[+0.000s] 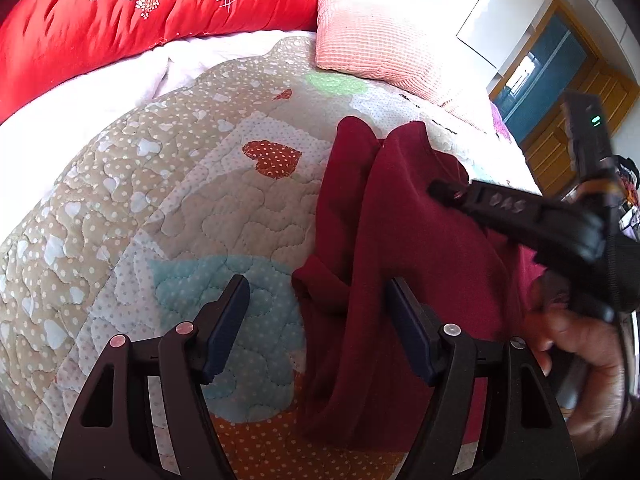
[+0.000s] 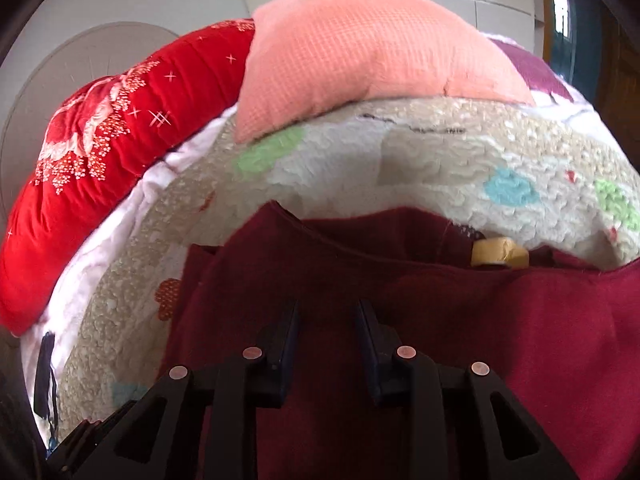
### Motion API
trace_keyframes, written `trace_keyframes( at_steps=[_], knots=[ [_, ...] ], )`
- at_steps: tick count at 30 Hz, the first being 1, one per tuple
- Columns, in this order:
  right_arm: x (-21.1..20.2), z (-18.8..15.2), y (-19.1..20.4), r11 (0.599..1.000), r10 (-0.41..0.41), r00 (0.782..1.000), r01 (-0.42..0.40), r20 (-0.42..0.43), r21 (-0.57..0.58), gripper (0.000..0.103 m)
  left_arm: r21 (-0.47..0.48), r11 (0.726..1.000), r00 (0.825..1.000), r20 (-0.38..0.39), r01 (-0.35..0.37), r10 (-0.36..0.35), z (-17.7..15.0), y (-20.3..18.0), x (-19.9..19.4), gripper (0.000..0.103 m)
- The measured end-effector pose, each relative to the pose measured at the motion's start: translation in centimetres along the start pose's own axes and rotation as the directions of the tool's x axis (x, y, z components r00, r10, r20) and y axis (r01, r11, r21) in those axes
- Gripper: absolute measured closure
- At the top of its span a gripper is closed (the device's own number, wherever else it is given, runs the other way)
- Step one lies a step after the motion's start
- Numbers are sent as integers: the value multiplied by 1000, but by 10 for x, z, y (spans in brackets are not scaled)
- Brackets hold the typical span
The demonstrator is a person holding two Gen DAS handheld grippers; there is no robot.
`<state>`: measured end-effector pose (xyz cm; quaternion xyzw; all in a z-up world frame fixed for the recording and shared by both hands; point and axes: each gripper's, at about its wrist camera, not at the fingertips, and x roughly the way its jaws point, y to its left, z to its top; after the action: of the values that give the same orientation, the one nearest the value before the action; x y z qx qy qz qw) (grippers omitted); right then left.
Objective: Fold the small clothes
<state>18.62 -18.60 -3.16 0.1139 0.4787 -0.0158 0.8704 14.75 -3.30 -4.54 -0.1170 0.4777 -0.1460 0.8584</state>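
Quilt (image 1: 168,200) on the bed carries the maroon garment (image 1: 400,240) — soft, light, limp, best pinched at a hem or corner. Left gripper (image 1: 318,328) tilts down, fingers wide apart over its left edge. Right gripper (image 2: 328,344) angles down over the cloth — fingers partly apart, pinching nothing.

Left gripper (image 1: 318,294) at bottom centre, jaws wide apart, nothing pressed between the pads. Its left finger stands over the quilt (image 1: 168,208); its right finger is over the dark red garment (image 1: 404,248), which lies rumpled right of centre. Right gripper (image 1: 440,192) enters from the right edge, tip on or just above the garment; jaw state not readable. Hand (image 1: 580,360) at lower right. Red bedding (image 1: 120,28) upper left; pink pillow (image 1: 368,44) top centre.
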Motion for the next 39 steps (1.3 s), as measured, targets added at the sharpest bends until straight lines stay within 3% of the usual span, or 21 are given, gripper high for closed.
trace_keyframes(
  at_steps=[2, 5, 11, 14, 17, 20, 22, 25, 27, 30, 35, 36, 39],
  knots=[
    [-7, 2, 3, 1000, 1, 1000, -1, 10, -27, 74, 0, 1000, 1000, -2, 2, -2, 0, 0, 0, 32],
    [-27, 4, 0, 997, 73, 997, -72, 33, -22, 75, -3, 1000, 1000, -4, 4, -4, 1, 1, 0, 32],
    [-82, -25, -32, 999, 34, 992, -32, 121, -14, 75, -9, 999, 998, 49, 43, -42, 3, 1, -15, 32],
    [-109, -46, -66, 999, -52, 987, 53, 151, 2, 75, -12, 995, 989, 119, 95, -93, 4, 1, -31, 32],
    [-135, -68, -111, 978, -206, 961, 201, 186, 49, 73, 12, 992, 980, 155, 127, -127, 3, -4, -39, 32],
    [-156, -87, -154, 945, -322, 925, 301, 204, 127, 64, 47, 993, 986, 126, 108, -113, 1, -13, -32, 32],
    [-160, -94, -176, 934, -344, 920, 315, 187, 168, 63, 66, 994, 990, 103, 92, -98, -1, -20, -25, 32],
    [-154, -97, -197, 933, -331, 930, 298, 162, 200, 65, 112, 992, 994, 77, 65, -74, -5, -32, -14, 32],
    [-147, -96, -205, 950, -255, 956, 219, 145, 223, 85, 143, 989, 995, 87, 34, -46, -9, -38, -12, 32],
    [-141, -93, -211, 956, -187, 972, 146, 142, 255, 85, 176, 984, 994, 102, 8, -27, -11, -43, -12, 32],
    [-134, -87, -209, 956, -212, 968, 177, 133, 233, 86, 171, 984, 982, 167, 59, -88, -9, -45, -24, 32],
    [-139, -87, -207, 955, -223, 964, 187, 145, 229, 96, 176, 982, 981, 171, 65, -95, -9, -47, -26, 32],
    [-156, -88, -205, 952, -255, 948, 211, 190, 223, 96, 183, 980, 982, 153, 78, -107, -8, -49, -23, 32]
  ],
)
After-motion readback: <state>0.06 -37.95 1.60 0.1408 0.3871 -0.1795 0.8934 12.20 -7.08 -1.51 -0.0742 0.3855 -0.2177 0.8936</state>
